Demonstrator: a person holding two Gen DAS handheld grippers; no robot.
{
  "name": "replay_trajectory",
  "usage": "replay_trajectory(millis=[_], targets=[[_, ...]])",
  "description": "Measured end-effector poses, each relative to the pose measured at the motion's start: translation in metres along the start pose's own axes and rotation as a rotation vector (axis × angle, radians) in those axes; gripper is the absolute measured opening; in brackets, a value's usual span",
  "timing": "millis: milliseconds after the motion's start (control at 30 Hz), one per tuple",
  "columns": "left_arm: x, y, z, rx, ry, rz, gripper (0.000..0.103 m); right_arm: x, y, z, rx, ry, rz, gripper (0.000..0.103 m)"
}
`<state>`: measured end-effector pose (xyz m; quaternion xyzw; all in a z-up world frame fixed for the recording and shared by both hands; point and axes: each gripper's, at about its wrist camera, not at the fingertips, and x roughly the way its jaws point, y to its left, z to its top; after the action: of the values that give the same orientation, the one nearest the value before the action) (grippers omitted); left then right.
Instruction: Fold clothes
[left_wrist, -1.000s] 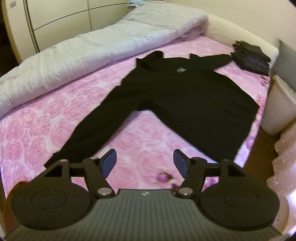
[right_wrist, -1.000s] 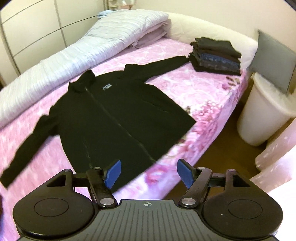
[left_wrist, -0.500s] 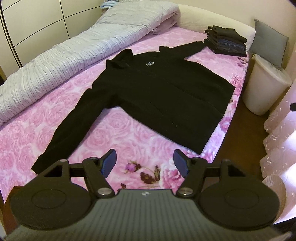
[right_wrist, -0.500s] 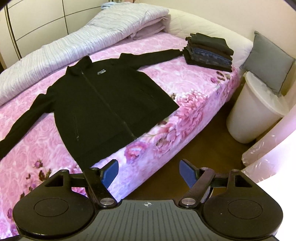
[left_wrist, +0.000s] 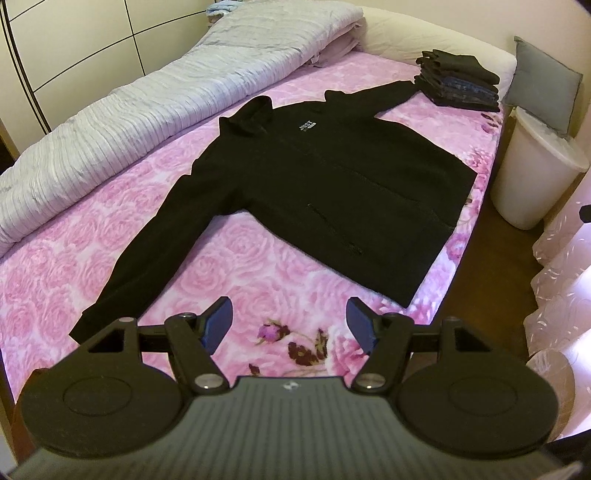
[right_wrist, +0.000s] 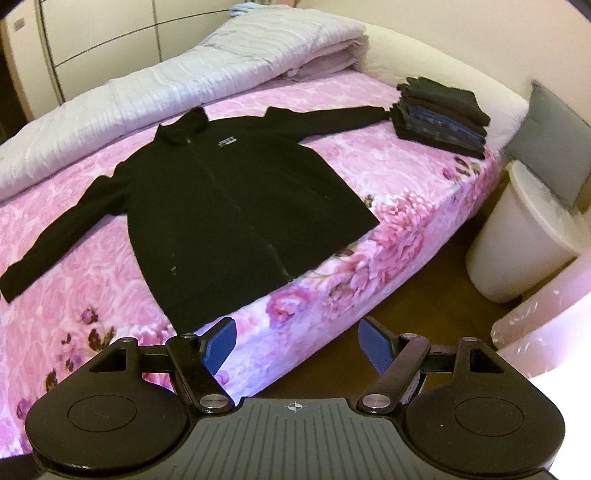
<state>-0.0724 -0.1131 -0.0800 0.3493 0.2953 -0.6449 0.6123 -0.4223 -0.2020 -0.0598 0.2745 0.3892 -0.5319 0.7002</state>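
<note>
Jacket (left_wrist: 325, 188) lies flat, face up on the pink bed (left_wrist: 229, 254), sleeves spread. Your left gripper (left_wrist: 288, 319) and right gripper (right_wrist: 297, 341) hover clear, jaws spread and empty. Start at a sleeve cuff, pinch one layer, and fold across the chest.

jacket (left_wrist: 332, 184): black (white chest logo) | bedsheet (left_wrist: 240, 266): pink roses | quilt (left_wrist: 147, 110): pale grey

warm dim indoor light, soft shadows. strong fisheye bending at edges. glare blows out lower right corner; right wrist view slightly blurred at right.
</note>
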Motion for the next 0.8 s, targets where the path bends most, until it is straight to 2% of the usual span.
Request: replay_trajectory(millis=[800], targets=[[-0.022, 0.024, -0.037, -0.087, 0.034, 0.059, 0.064, 0.003, 0.068, 0.000, -0.241, 0.016, 0.096, 0.076]])
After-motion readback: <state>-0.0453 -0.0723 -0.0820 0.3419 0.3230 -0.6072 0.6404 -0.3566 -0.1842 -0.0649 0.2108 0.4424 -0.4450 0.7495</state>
